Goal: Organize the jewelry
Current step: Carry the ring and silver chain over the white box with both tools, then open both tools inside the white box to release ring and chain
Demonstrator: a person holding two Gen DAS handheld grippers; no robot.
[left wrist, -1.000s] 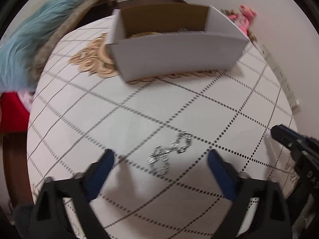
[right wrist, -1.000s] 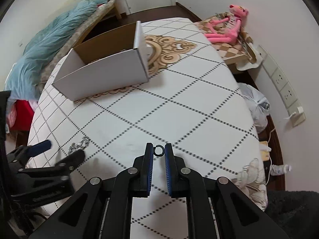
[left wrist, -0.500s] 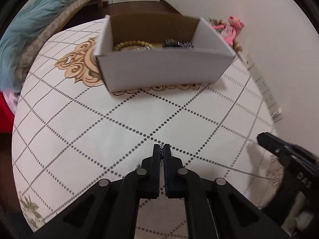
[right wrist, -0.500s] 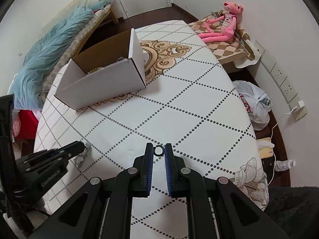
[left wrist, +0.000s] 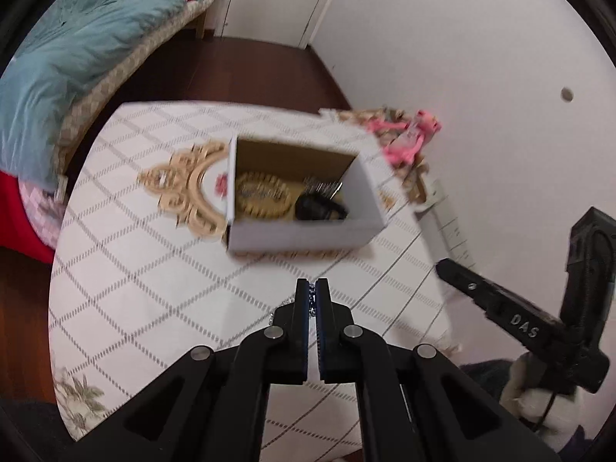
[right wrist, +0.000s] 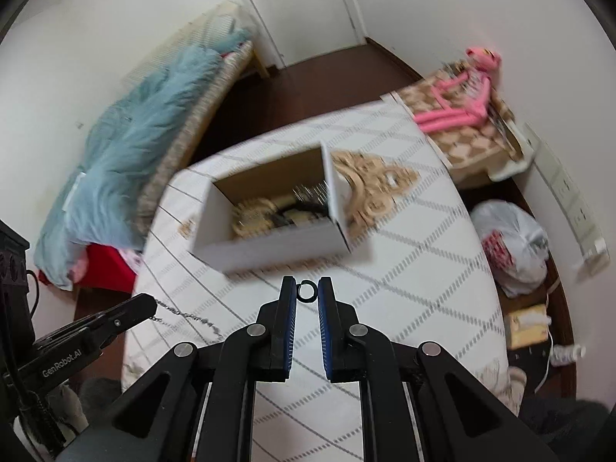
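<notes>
A silver chain bracelet [right wrist: 184,313] dangles from the clenched left tongs [left wrist: 312,288]; the right tongs [right wrist: 307,288] pinch a small dark ring [right wrist: 307,292]. Both hang above the bench [right wrist: 423,269], short of the cardboard box [right wrist: 269,248], which already holds what look like beads. Dropping both in remains.

The open white cardboard box [right wrist: 269,248] looked matt, its inside bare brown. The thin silver metal chain [right wrist: 184,313] glinted. The white patterned tablecloth [left wrist: 154,292] seemed smooth cloth; the blue blanket [right wrist: 127,146] looked fluffy.
</notes>
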